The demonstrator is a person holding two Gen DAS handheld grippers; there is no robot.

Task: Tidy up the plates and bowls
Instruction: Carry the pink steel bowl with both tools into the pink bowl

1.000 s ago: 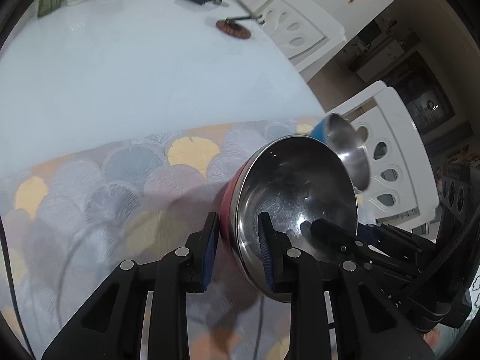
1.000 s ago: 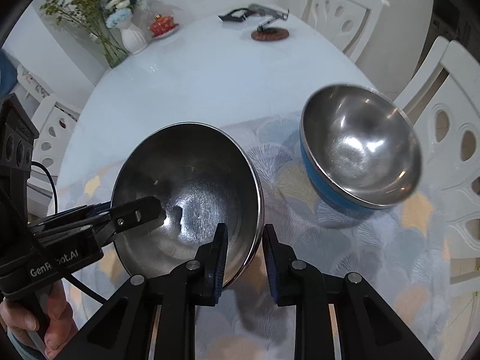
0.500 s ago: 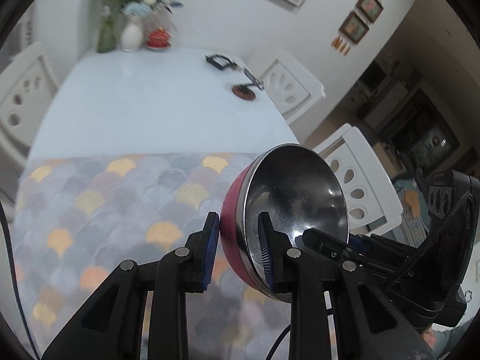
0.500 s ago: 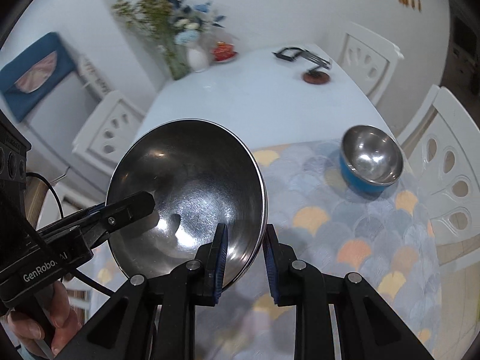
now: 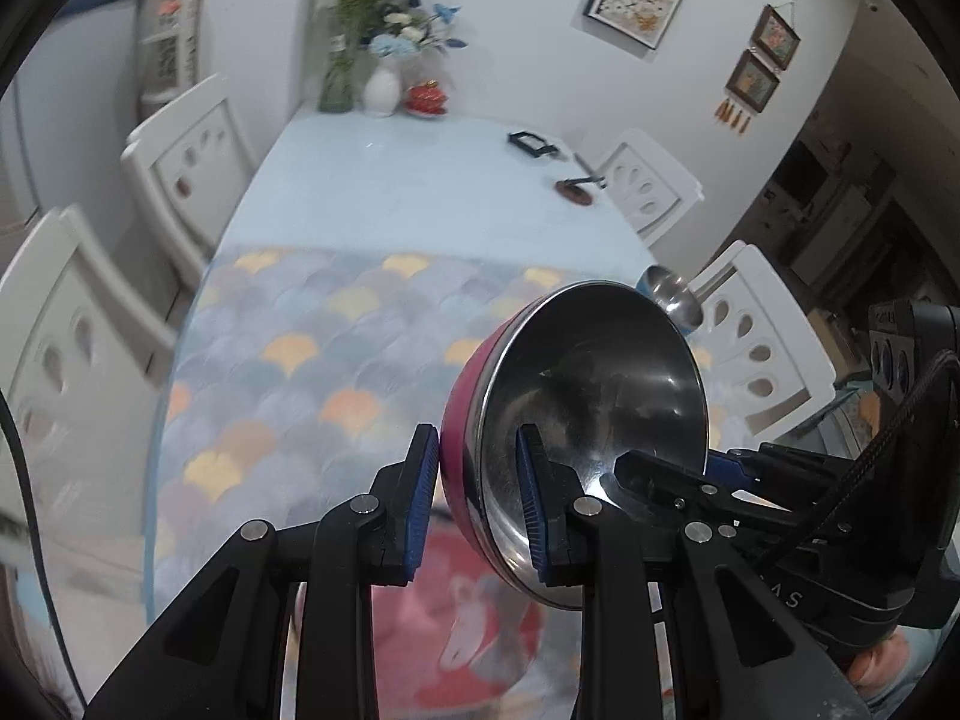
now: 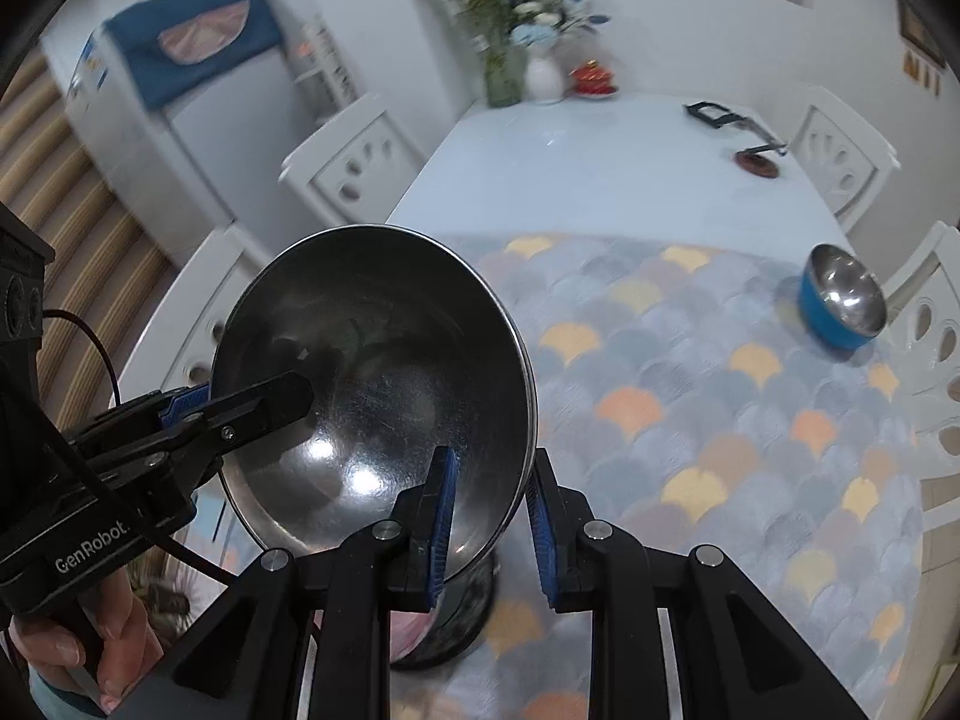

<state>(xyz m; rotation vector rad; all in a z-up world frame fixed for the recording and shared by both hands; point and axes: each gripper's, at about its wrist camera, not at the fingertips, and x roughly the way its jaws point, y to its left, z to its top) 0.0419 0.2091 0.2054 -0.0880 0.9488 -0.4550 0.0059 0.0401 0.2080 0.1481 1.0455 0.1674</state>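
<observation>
A red bowl with a steel inside hangs tilted in the air above the near end of the table. My left gripper is shut on its near rim, one pad outside and one inside. In the same view my right gripper grips the opposite rim. The right wrist view shows the bowl with my right gripper shut on its rim and the left gripper clamped on the far side. A blue bowl with a steel inside stands alone at the table's right edge, also seen small as the blue bowl.
A scallop-patterned cloth covers the near half of the pale table. White chairs line both sides. At the far end stand vases with flowers, a red dish and a black stand.
Both grippers have lifted the red bowl and carried it back from the blue bowl toward the table's near end. The blue bowl has stayed on the cloth and looks much smaller.
</observation>
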